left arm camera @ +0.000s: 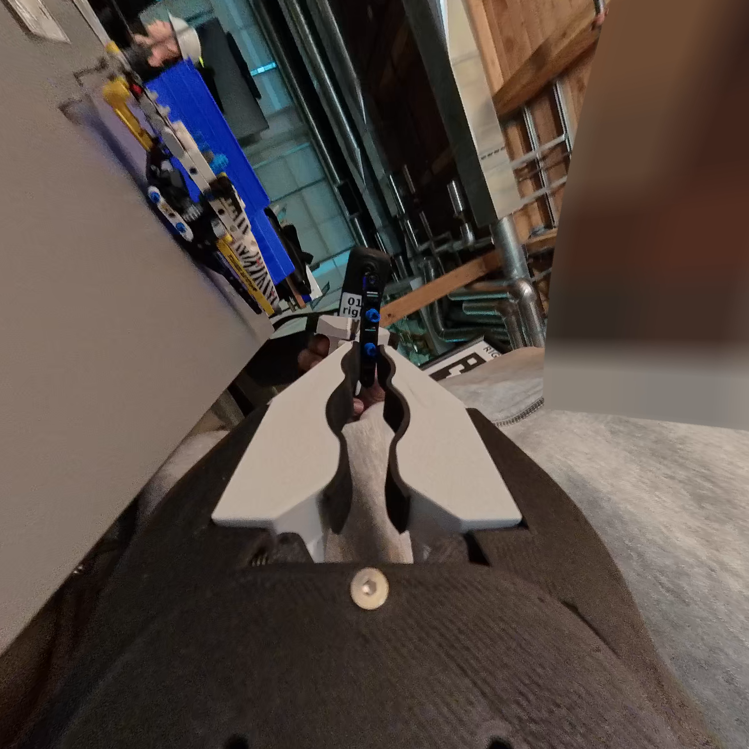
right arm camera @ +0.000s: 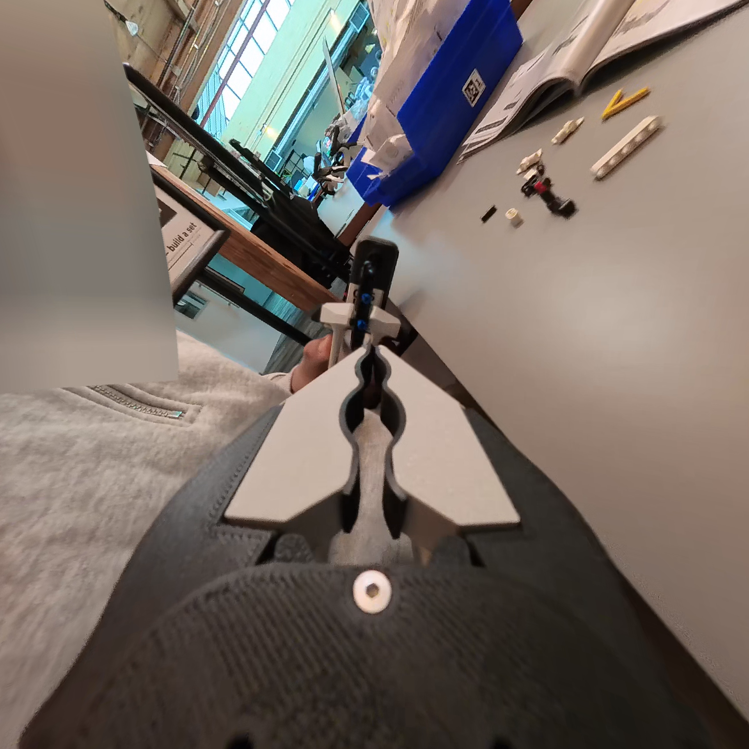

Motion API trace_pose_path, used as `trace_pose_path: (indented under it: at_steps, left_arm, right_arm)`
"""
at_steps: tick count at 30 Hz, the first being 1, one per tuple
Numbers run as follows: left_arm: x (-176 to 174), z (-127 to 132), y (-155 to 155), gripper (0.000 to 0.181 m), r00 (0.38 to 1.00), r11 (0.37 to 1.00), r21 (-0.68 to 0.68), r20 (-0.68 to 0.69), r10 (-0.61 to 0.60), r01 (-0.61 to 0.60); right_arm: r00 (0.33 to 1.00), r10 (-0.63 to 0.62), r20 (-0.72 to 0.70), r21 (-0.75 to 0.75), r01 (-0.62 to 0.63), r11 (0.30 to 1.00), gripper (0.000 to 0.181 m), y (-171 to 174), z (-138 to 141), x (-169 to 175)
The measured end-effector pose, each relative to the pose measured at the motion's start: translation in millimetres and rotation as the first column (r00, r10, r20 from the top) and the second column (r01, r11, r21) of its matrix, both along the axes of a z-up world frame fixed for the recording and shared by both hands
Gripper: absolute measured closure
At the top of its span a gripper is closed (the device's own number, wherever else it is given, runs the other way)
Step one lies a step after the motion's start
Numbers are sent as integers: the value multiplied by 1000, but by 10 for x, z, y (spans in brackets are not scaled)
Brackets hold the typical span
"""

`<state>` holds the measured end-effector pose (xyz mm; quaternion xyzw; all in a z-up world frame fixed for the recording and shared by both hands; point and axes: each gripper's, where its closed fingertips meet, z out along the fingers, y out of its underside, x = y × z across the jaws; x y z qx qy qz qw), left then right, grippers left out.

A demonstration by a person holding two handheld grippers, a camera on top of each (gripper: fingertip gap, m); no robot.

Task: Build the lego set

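Nearest in the left wrist view, the left hand-held gripper point(left arm camera: 367, 364) has its wavy black-lined fingers point(left arm camera: 344, 389) drawn in on the lower end of a thin black lego beam point(left arm camera: 369, 332) that carries blue pins point(left arm camera: 371, 315); the beam stands up out of the tips. Just past it the right hand-held gripper point(left arm camera: 348, 326) faces back, though whether it grips the beam's far end cannot be told from this side. In the right wrist view that gripper point(right arm camera: 369, 356) is closed to a narrow slit at its tips, with the same black beam point(right arm camera: 363, 308) reaching from them to the left gripper point(right arm camera: 358, 320) opposite; the beam sits in the air beside the tabletop point(right arm camera: 587, 344) edge, in front of a grey sweater point(right arm camera: 101, 466).

Farther out on the tabletop lie loose pieces: a small black-and-red assembly point(right arm camera: 547, 192), a white beam point(right arm camera: 627, 146), a yellow V-shaped piece point(right arm camera: 622, 103). Beyond them are an open instruction booklet point(right arm camera: 567, 77) and a blue bin point(right arm camera: 441, 109). In the left view, a partly built model point(left arm camera: 190, 194) in white, black and yellow stands against the blue bin point(left arm camera: 227, 162).
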<state>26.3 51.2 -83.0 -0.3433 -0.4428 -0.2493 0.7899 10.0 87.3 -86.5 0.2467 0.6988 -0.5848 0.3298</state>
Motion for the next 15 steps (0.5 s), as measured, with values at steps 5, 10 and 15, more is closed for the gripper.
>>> trace_pose_path:
  at_steps: [5,10,15]
  left_arm:
    - [-54,7,-177,177,998,998,-4,-4,66,-66]
    - [-46,113,-231,177,995,994,-56,-36,93,-95]
    - [77,161,-238,177,993,988,-105,-55,104,-110]
  right_arm:
    - [993,-21,-120,59,28,998,181,117,-3,-161]
    - [989,1,-149,54,8,998,178,140,121,-119]
    - [977,-19,-215,96,40,995,177,306,86,-26]
